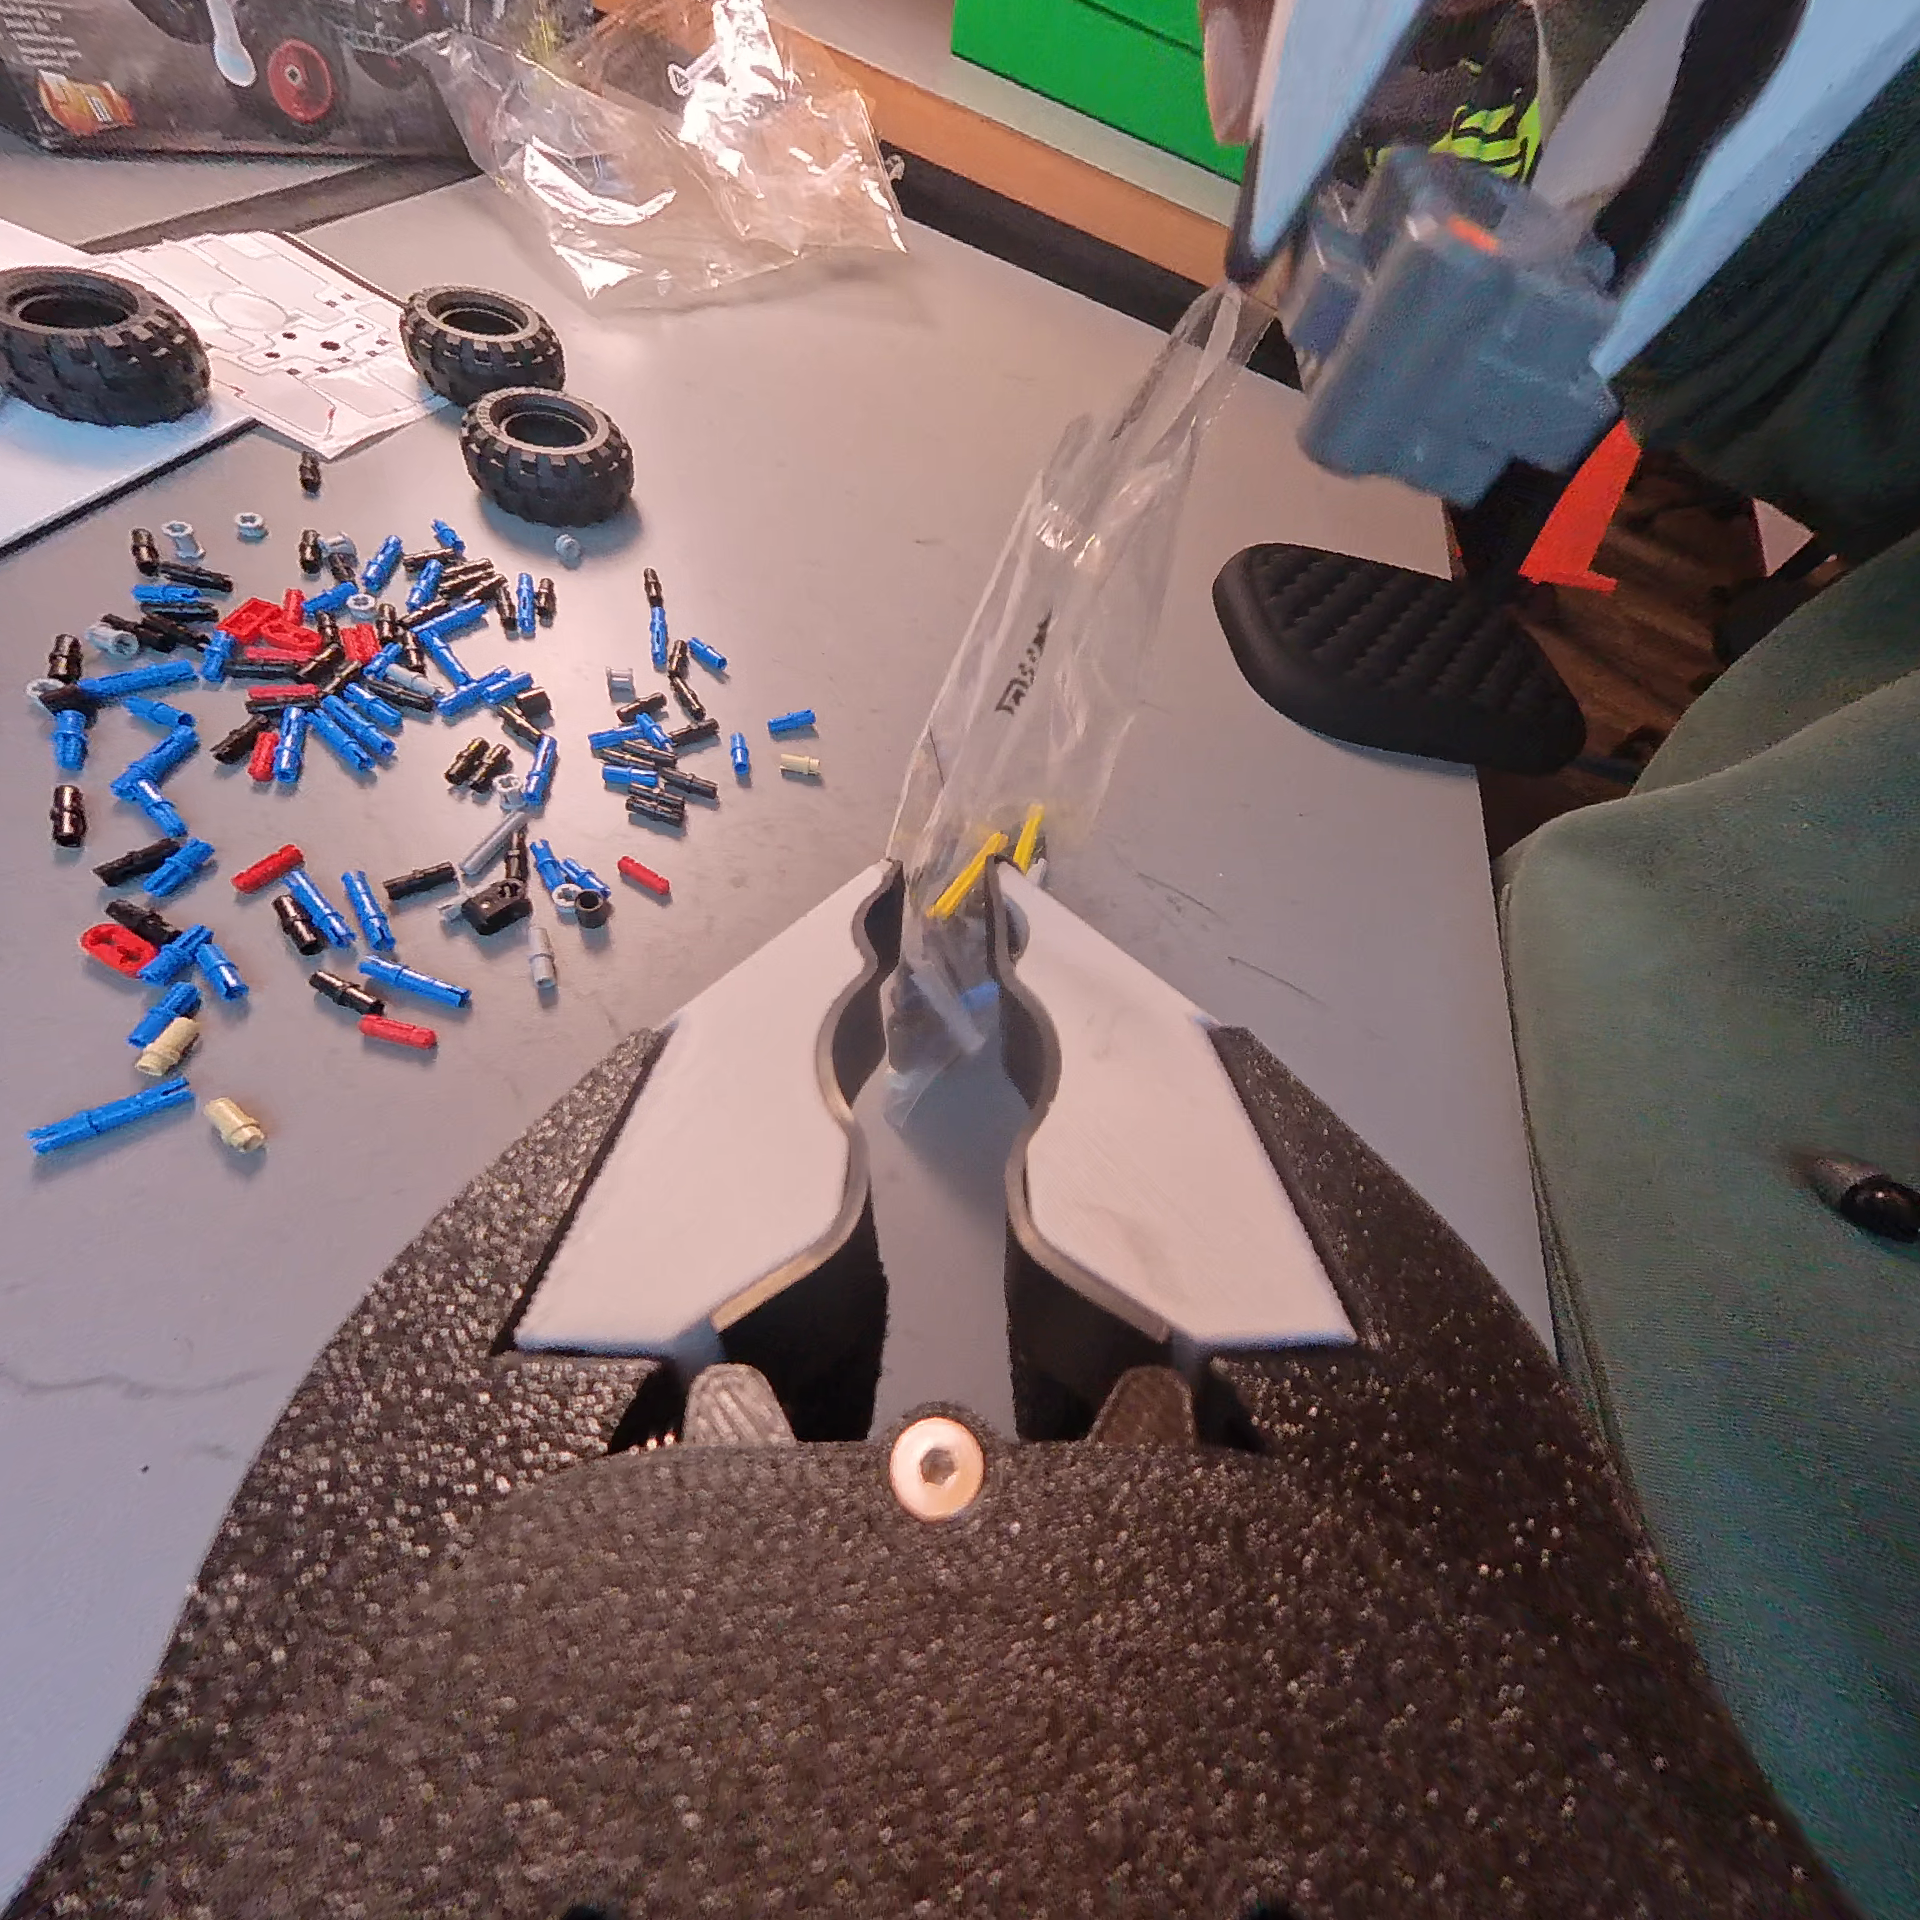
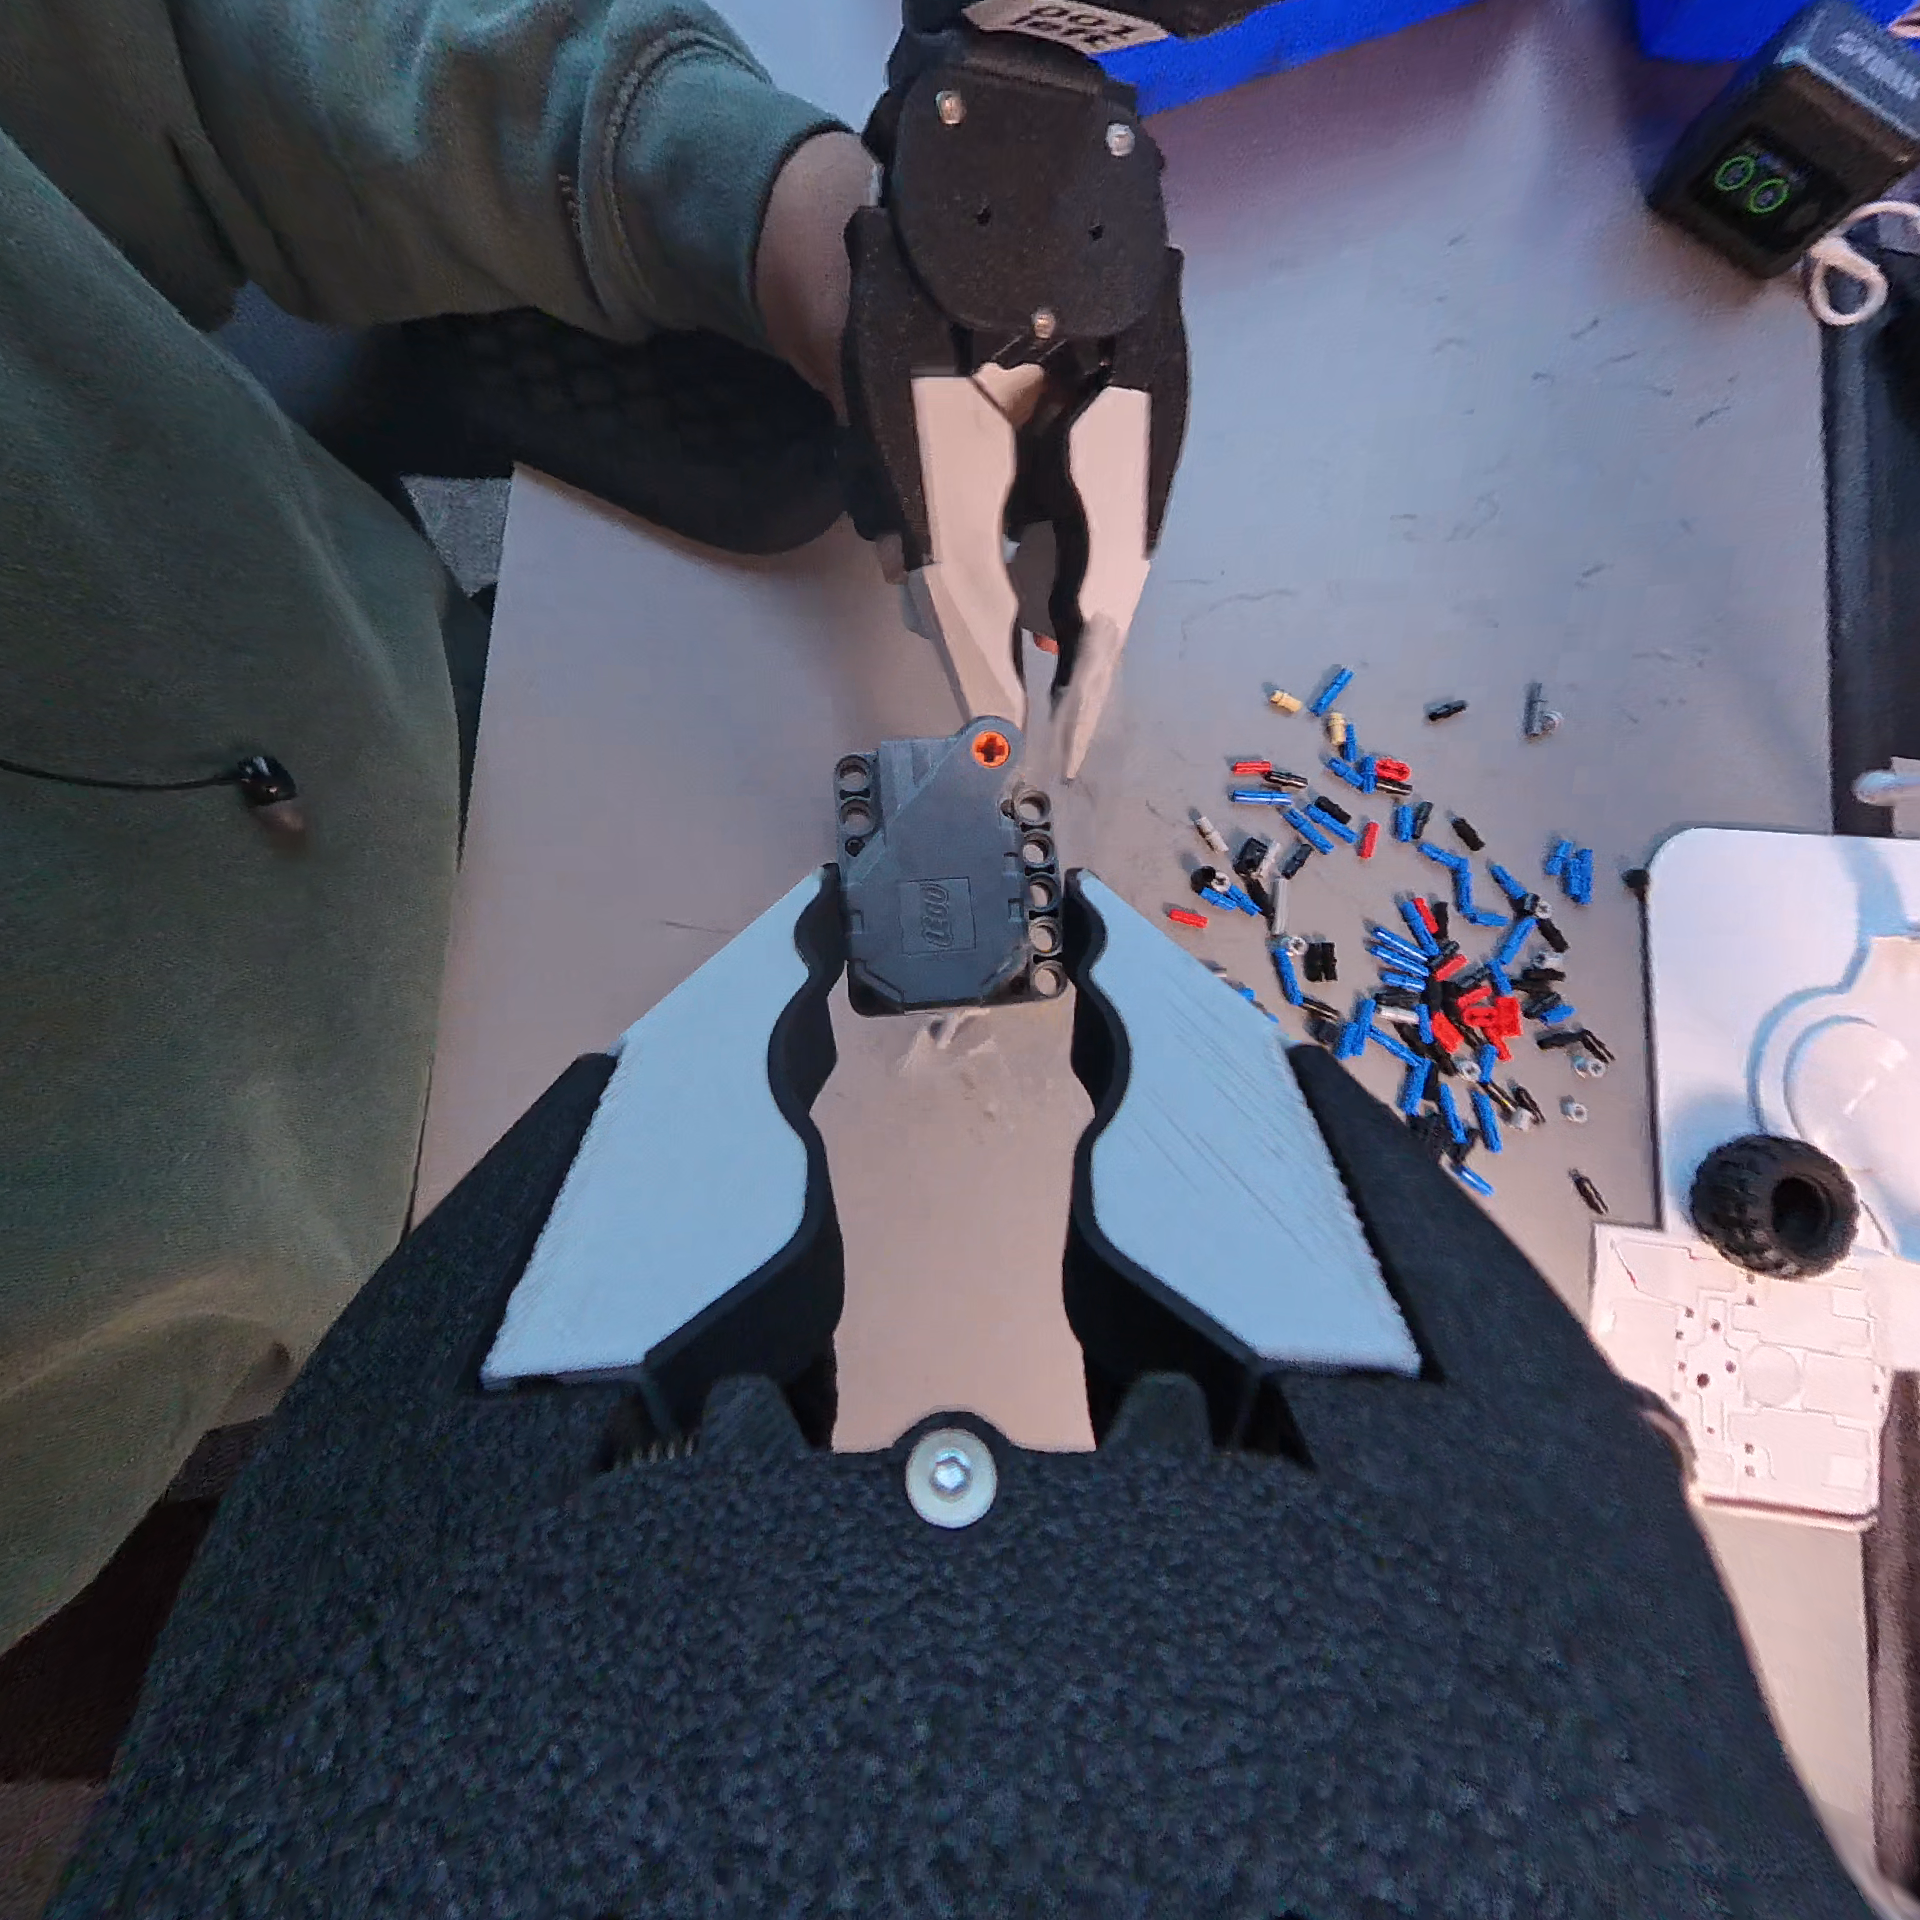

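Up close in the left wrist view, the left gripper has its fingers pinched on the lower end of a small clear bag. Inside that bag sit yellow sticks and a few blue and black bits, gathered near the fingertips. The bag stretches up and to the right, where its other end meets the right gripper, which carries a grey motor block; whether the bag is caught there or only touches cannot be told. On the grey table to the left lies a loose scatter of pins, blue, black and red, already out of any bag. Three black tyres rest beyond them, beside a white sheet, and an empty crumpled clear bag lies farther back by a printed box.

Over in the right wrist view, the right gripper grips the grey motor block between its fingertips, held above the table edge. The left gripper points down just beyond the block, fingers close together. The pin scatter lies to the right, with one tyre on the white sheet.
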{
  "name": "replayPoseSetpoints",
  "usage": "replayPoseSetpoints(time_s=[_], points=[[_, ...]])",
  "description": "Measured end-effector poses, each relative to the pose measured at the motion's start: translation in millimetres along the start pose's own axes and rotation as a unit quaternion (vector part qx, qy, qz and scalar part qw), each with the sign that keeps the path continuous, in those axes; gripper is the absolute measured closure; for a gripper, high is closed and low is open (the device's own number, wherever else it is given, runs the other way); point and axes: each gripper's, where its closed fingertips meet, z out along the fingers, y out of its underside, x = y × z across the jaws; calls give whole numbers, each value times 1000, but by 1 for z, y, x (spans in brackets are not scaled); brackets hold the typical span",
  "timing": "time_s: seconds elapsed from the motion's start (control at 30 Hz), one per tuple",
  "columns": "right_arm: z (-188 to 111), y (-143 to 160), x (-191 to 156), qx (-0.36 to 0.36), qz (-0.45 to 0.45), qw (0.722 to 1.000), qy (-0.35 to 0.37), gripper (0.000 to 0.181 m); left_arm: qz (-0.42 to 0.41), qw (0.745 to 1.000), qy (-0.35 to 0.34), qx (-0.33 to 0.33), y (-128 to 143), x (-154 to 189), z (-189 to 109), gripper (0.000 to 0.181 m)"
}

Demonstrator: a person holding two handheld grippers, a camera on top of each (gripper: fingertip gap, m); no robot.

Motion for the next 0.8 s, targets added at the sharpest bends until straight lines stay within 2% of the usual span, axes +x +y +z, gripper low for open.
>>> replayPoseSetpoints(time_s=[0.1,0.13,0.2,0.27,0.33,0.4,0.5,0.57,0.63,0.67,0.77,0.8], points=[[-28,16,26,57,68,995,41,140,-4,1000,-15,-4,1,-5,-2,173],[-36,31,38,64,97,991,67,140,-7,1000,-17,-2,1,-6,-2,175],[-37,84,61,28,132,982,133,140,-11,1000,-17,3,-1,-7,-4,175],[-14,142,64,-29,161,975,151,140,-10,1000,-16,5,-2,-7,-3,175],[15,178,54,-44,189,971,137,140,-8,1000,-12,5,-2,-6,-2,175],[32,198,50,-55,190,969,147,140,-5,1000,-9,7,-2,-5,-2,175],[43,207,47,-69,173,971,152,140,-2,1000,-2,16,-4,-2,-2,174],[35,196,52,-52,168,971,161,128,2,1000,3,15,-4,0,-1,174],[7,155,61,20,161,973,167,129,8,1000,5,13,-4,1,1,174],[-11,124,63,65,150,973,165,136,9,1000,7,12,-3,2,2,174],[-54,30,49,151,64,977,137,181,10,1000,8,7,-2,3,4,173],[-56,7,40,147,33,981,121,181,11,1000,8,6,-2,3,4,172]])
